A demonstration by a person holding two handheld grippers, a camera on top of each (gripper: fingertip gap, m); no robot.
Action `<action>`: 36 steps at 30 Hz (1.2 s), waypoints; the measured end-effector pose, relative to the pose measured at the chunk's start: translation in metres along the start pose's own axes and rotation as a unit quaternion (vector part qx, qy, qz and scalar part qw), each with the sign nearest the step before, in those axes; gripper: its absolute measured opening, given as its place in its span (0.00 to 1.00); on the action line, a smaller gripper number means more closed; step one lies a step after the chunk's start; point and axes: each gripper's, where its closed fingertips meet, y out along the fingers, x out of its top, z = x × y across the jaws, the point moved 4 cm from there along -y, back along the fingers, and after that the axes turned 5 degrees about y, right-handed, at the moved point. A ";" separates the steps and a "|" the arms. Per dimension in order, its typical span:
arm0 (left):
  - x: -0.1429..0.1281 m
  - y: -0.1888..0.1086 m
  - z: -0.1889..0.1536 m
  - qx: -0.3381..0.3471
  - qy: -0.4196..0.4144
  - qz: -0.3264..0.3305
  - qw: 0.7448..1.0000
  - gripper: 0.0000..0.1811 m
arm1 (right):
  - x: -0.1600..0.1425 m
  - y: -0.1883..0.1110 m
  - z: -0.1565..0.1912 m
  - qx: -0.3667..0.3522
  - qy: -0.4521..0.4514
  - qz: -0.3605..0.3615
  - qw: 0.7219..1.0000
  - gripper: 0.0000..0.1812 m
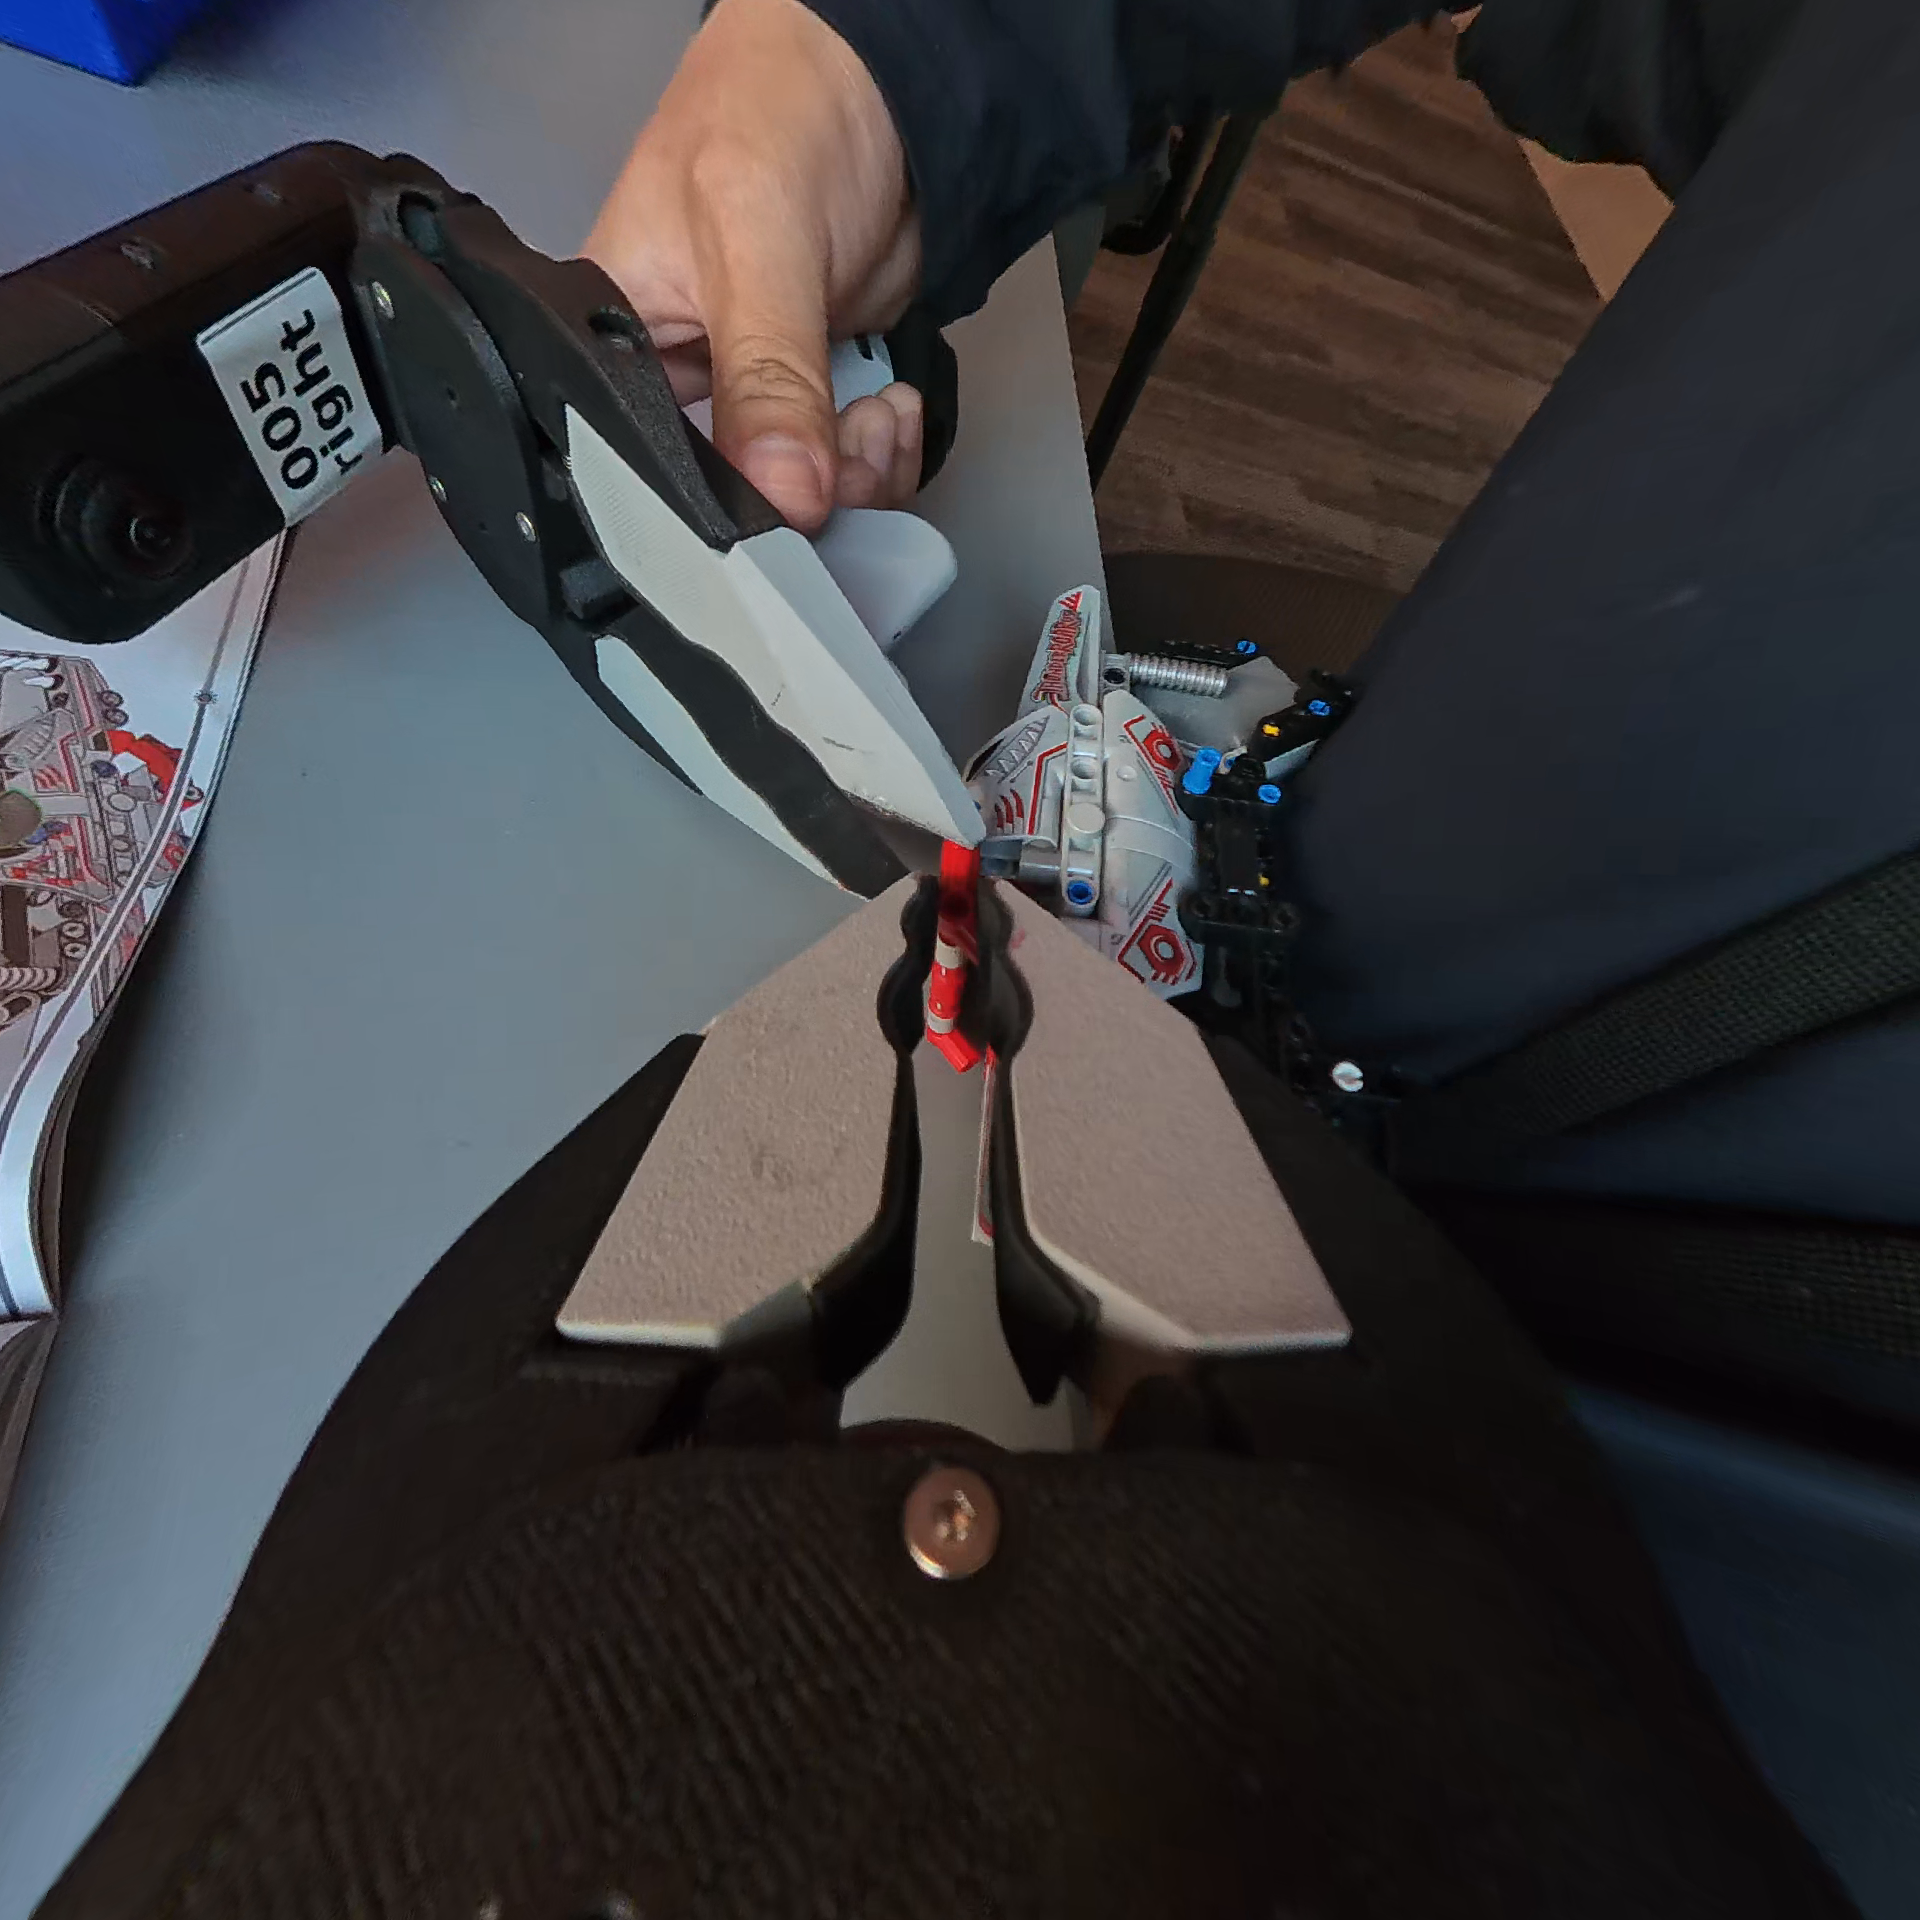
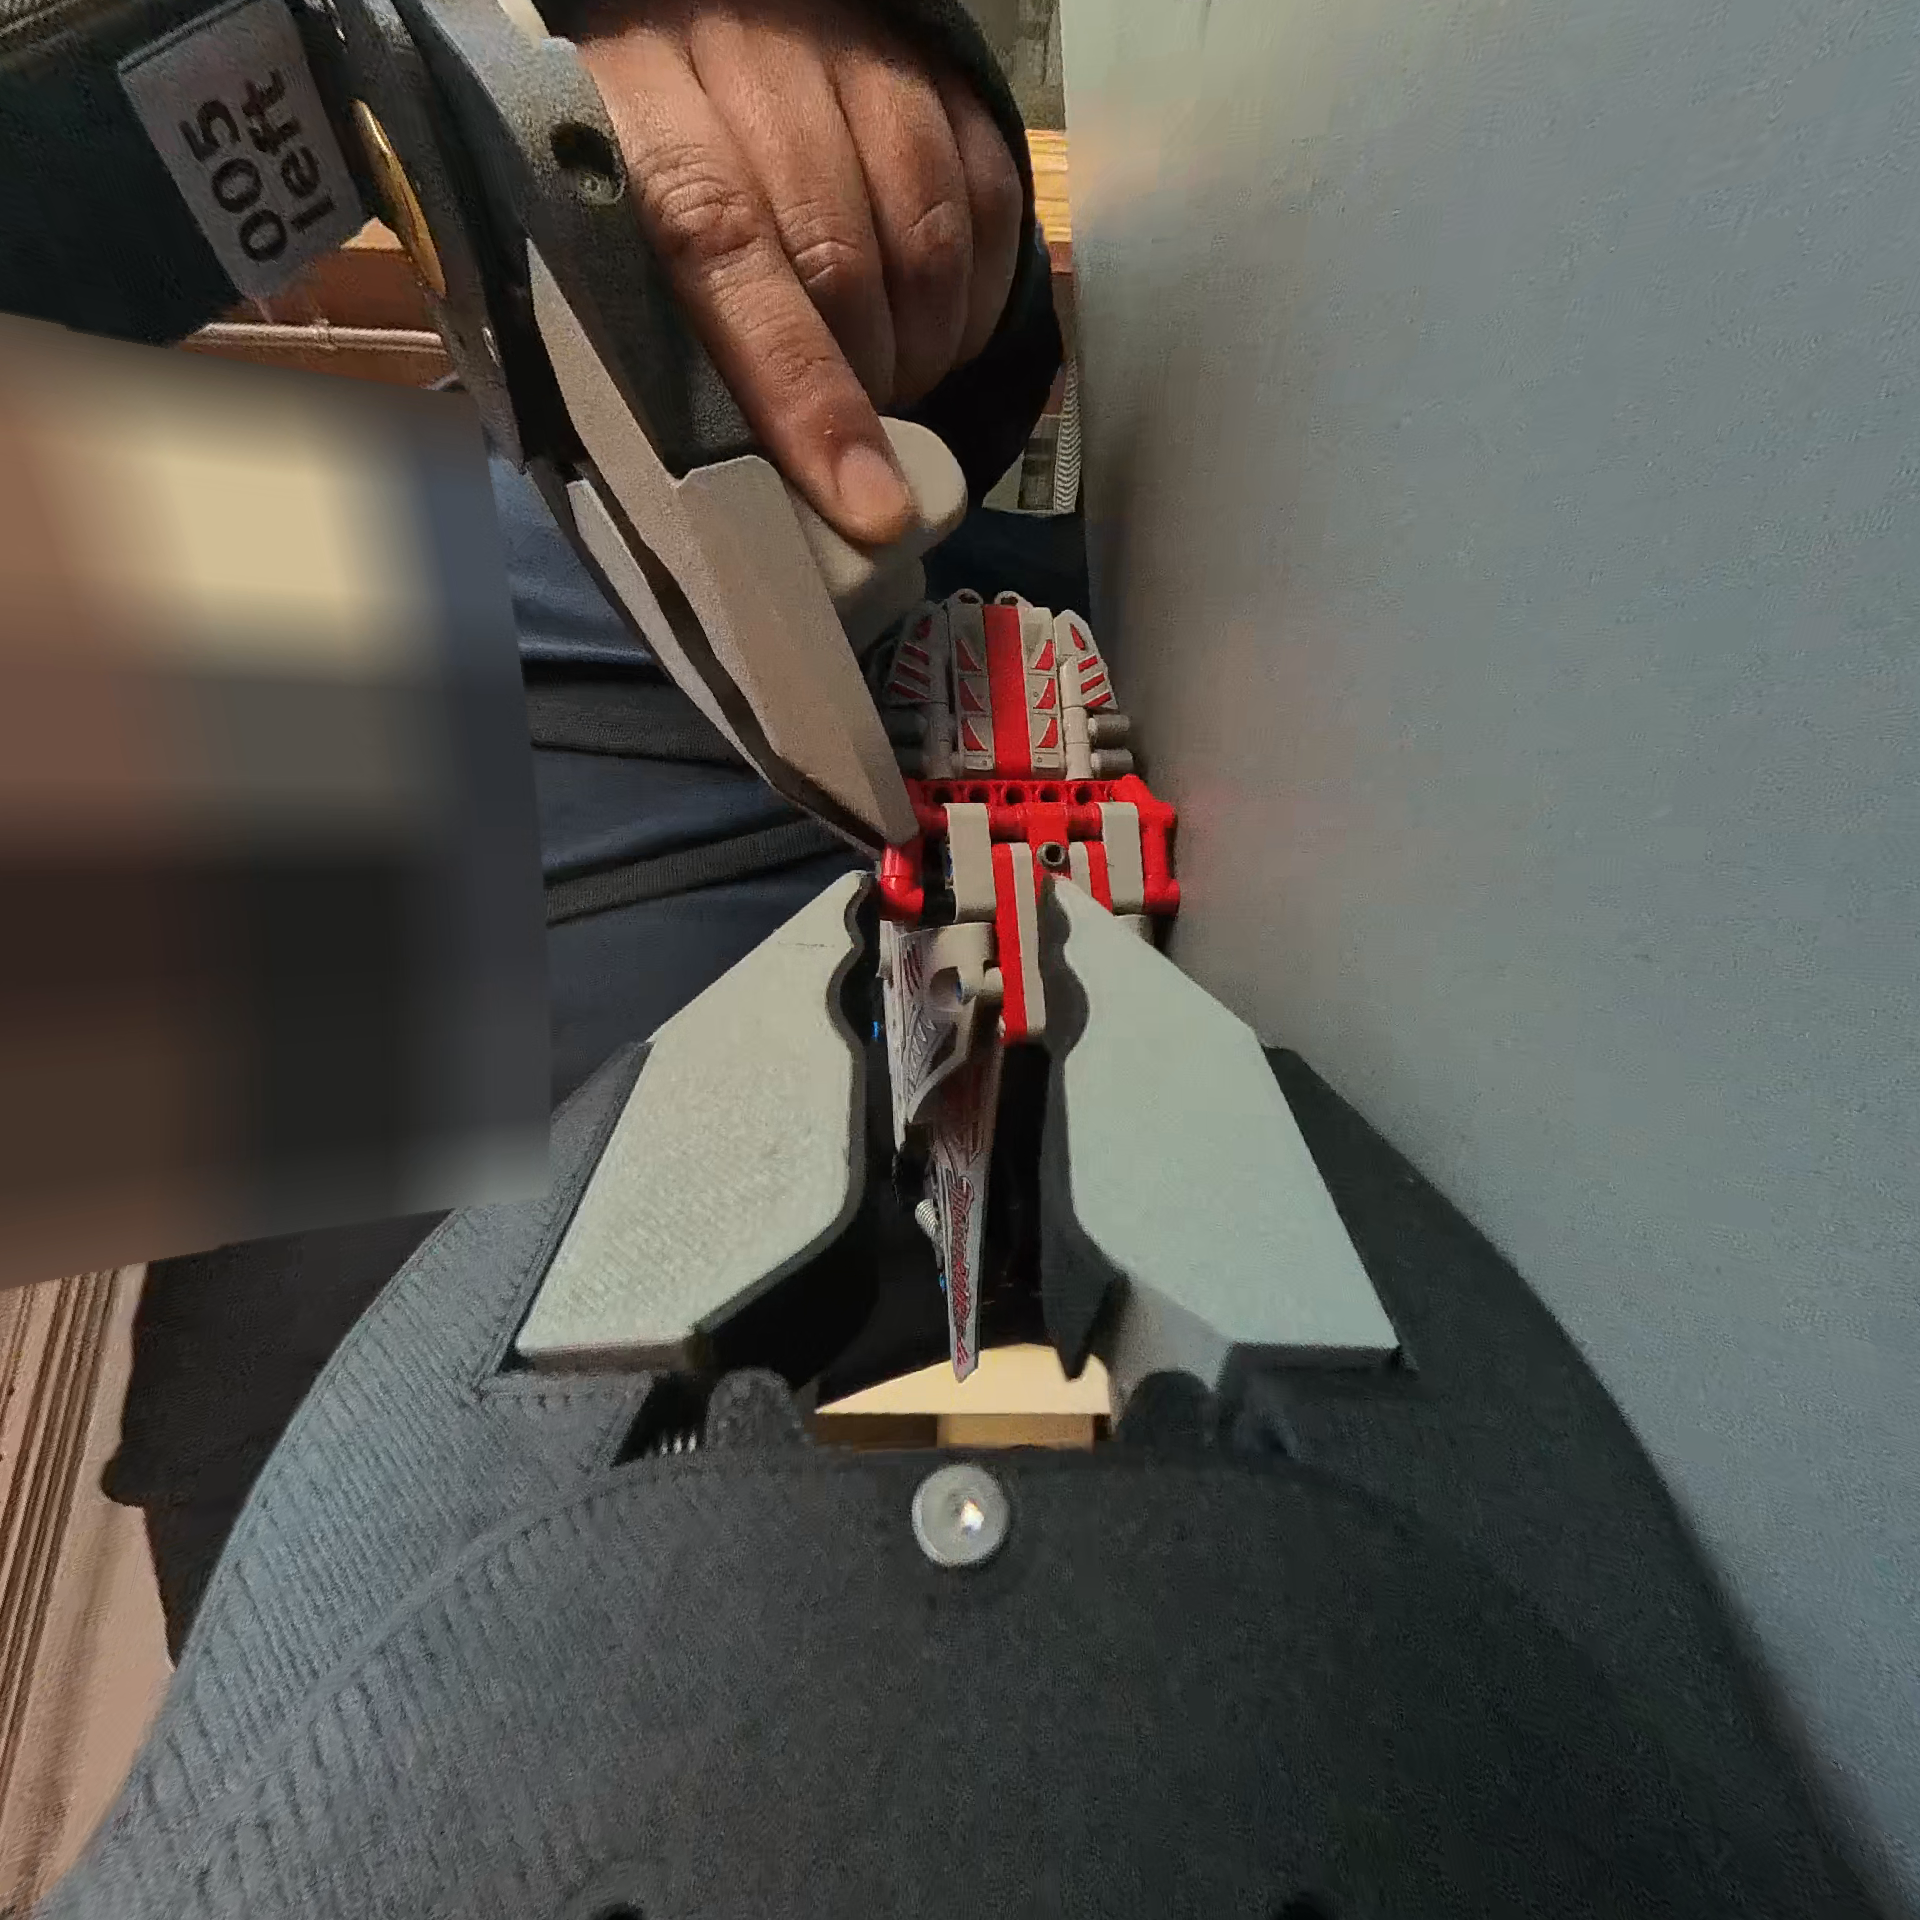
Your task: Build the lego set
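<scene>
Lego model (image 2: 1023,831) is the landmark: grey, red and black build w/ red-striped panels, held at the table (image 1: 416,935) edge, above the person's lap (image 1: 1610,831).

L gripper (image 1: 954,935): jaws narrow, pinched on a red frame piece (image 1: 951,966) that belongs to the model's near end; in the right wrist view the same gripper (image 2: 894,831) comes in from upper left of the model, tip touching the red frame's left corner; a hand (image 2: 821,270) wraps its handle, finger on the grey trigger.

R gripper (image 2: 961,914): jaws part-way apart, straddling the model's body; a printed grey panel (image 2: 940,1049) runs back between its fingers (image 2: 1164,1143); whether both pads press the model, can't tell for sure, but the build sits gripped betw. them. In the left wrist view this gripper (image 1: 935,831) reaches in from upper left of the model, tips at its near end, just by the red frame; a hand (image 1: 769,260) on its handle.

Instruction booklet (image 1: 94,831): well left of the model, flat on the table; blue object (image 1: 94,42) far beyond it at the table's top-left corner.
</scene>
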 end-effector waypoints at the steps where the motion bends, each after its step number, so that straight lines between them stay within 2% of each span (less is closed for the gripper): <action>1: 0.000 0.000 0.000 0.000 -0.002 0.000 1.000 0.02 | 0.000 0.000 0.000 0.000 -0.001 0.000 1.000 0.15; 5: -0.002 -0.001 0.003 -0.008 -0.031 -0.016 0.999 0.02 | 0.004 -0.002 0.006 -0.025 -0.019 -0.004 0.999 0.14; 7: -0.003 -0.003 0.007 -0.017 -0.052 -0.033 0.998 0.02 | 0.008 -0.011 0.009 -0.075 -0.062 -0.017 0.995 0.14; 9: -0.005 -0.005 0.011 -0.018 -0.076 -0.051 0.996 0.02 | 0.007 -0.021 0.013 -0.167 -0.146 -0.024 0.975 0.11; 11: -0.006 -0.006 0.011 -0.009 -0.078 -0.059 0.995 0.02 | 0.000 -0.019 0.026 -0.198 -0.228 -0.040 0.953 0.05; 15: -0.007 -0.008 0.009 0.014 -0.069 -0.048 0.996 0.03 | -0.013 -0.002 0.032 -0.253 -0.316 -0.080 0.911 0.00; 16: -0.007 -0.009 0.010 0.024 -0.066 -0.039 0.997 0.06 | -0.013 0.000 0.031 -0.271 -0.330 -0.092 0.900 0.00; 18: -0.009 -0.010 0.011 0.032 -0.054 -0.016 0.998 0.11 | -0.010 0.000 0.030 -0.294 -0.339 -0.119 0.886 0.02; 20: -0.009 -0.011 0.013 0.031 -0.049 -0.008 0.998 0.12 | -0.005 -0.002 0.031 -0.296 -0.339 -0.148 0.881 0.05; 22: -0.009 -0.015 0.013 0.033 -0.049 0.000 0.998 0.10 | -0.007 -0.002 0.034 -0.287 -0.342 -0.165 0.880 0.05; 26: -0.011 -0.027 0.015 0.065 -0.043 -0.009 0.997 0.05 | -0.006 -0.009 0.043 -0.297 -0.360 -0.212 0.859 0.07; 28: -0.014 -0.028 0.015 0.055 -0.062 -0.005 0.997 0.07 | -0.006 -0.006 0.048 -0.279 -0.364 -0.217 0.862 0.06; 31: -0.015 -0.028 0.012 0.050 -0.068 -0.008 0.996 0.08 | -0.003 -0.001 0.040 -0.309 -0.366 -0.212 0.852 0.08; 36: -0.022 -0.024 0.013 0.063 -0.081 -0.003 0.995 0.08 | -0.006 0.006 0.027 -0.327 -0.351 -0.192 0.856 0.06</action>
